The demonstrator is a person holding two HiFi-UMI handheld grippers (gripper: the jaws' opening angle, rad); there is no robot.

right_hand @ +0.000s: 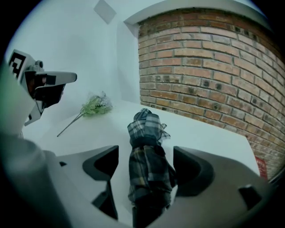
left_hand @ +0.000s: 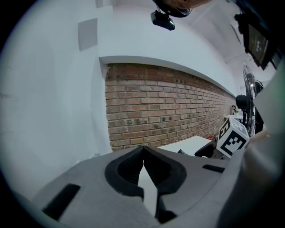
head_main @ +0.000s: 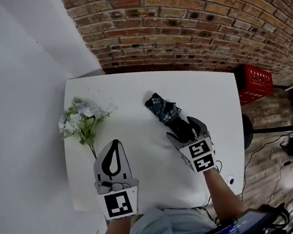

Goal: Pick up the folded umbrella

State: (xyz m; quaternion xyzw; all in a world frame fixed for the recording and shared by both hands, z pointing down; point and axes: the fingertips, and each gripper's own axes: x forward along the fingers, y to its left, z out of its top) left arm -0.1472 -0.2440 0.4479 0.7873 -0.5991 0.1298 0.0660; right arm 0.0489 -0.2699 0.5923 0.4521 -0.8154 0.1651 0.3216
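The folded umbrella (head_main: 162, 109), in dark plaid cloth, lies on the white table (head_main: 141, 162) with its far end pointing away from me. My right gripper (head_main: 184, 128) is down over its near end. In the right gripper view the umbrella (right_hand: 144, 127) runs between the two jaws of the right gripper (right_hand: 145, 156), with a gap on each side, so the gripper is open. My left gripper (head_main: 115, 143) hovers over the table's front left, shut and holding nothing; its tips of the left gripper (left_hand: 143, 161) meet in its own view.
A bunch of pale artificial flowers (head_main: 82, 119) lies at the table's left, its stem towards the left gripper. A brick wall runs behind the table. A red crate (head_main: 253, 82) stands on the floor beyond the right edge, with cables and gear further right.
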